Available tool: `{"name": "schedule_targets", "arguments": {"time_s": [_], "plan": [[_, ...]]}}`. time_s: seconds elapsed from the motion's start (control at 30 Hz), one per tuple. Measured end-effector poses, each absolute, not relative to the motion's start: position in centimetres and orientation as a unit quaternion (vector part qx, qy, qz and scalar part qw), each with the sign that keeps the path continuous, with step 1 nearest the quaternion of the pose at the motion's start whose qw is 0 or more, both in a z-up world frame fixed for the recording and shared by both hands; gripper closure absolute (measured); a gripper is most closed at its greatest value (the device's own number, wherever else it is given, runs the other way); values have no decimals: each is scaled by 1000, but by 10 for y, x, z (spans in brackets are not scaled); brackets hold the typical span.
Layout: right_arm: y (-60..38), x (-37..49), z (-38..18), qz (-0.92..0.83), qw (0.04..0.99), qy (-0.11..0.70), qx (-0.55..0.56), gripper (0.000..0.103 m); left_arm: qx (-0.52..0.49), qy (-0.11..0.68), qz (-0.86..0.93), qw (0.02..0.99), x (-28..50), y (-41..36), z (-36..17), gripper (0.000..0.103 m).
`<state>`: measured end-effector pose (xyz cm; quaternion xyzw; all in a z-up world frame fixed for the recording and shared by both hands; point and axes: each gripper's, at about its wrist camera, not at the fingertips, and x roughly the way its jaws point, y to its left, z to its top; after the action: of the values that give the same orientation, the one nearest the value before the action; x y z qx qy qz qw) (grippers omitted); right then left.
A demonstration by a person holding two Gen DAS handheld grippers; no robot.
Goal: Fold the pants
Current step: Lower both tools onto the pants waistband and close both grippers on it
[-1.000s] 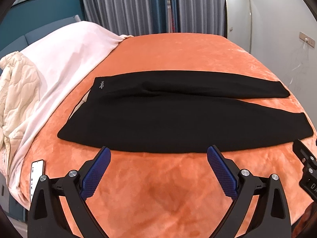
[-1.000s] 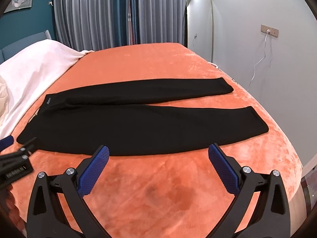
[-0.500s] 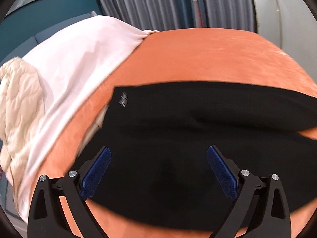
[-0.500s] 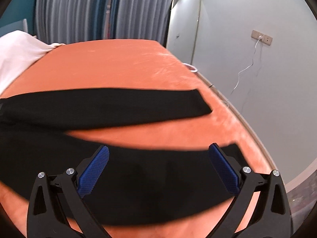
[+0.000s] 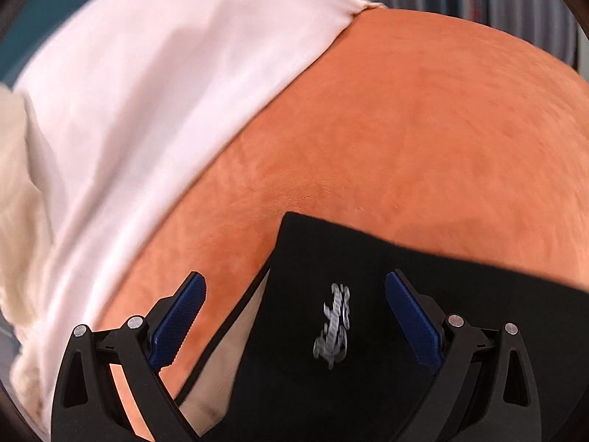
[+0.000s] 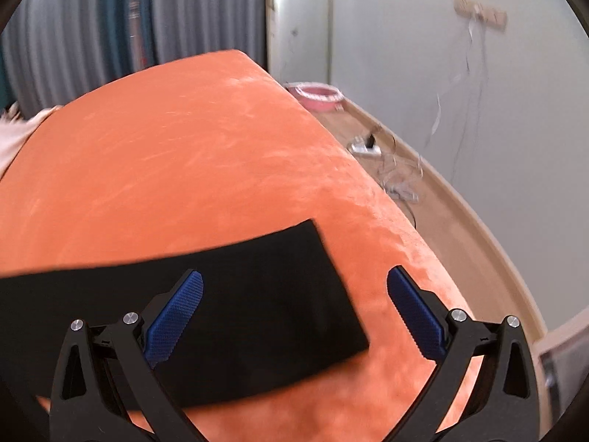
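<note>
Black pants lie flat on an orange bedspread. In the left wrist view their waistband corner [image 5: 331,258] with a silver logo [image 5: 333,326] sits between the blue pads of my left gripper [image 5: 294,316], which is open and close above the cloth. In the right wrist view the far leg's cuff end [image 6: 294,287] lies under my right gripper [image 6: 294,313], also open, its right pad [image 6: 416,313] over bare bedspread beyond the cuff. Neither gripper holds anything.
A white sheet [image 5: 147,92] and cream quilt [image 5: 14,184] cover the bed's left side. The orange bedspread [image 6: 184,147] drops off at the right edge, with wooden floor, cables [image 6: 397,176], a pink bowl [image 6: 318,95] and a wall beyond.
Both grippers have moved forward and down over the pants. The left one went to the waistband's far corner, the right one to the far leg's cuff. Both stayed open.
</note>
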<state>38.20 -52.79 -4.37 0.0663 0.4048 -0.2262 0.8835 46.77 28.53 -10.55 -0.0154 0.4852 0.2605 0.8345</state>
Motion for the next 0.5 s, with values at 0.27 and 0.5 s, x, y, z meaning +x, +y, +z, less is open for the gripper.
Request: {"name": "schedule_targets", "arguments": {"time_s": [0.27, 0.5], "plan": [[-565, 418, -73, -240, 859, 442, 97, 5, -117, 504, 260, 815, 490, 306, -130, 6], [-548, 430, -94, -204, 865, 454, 67, 51, -109, 502, 229, 827, 499, 313, -132, 48]]}}
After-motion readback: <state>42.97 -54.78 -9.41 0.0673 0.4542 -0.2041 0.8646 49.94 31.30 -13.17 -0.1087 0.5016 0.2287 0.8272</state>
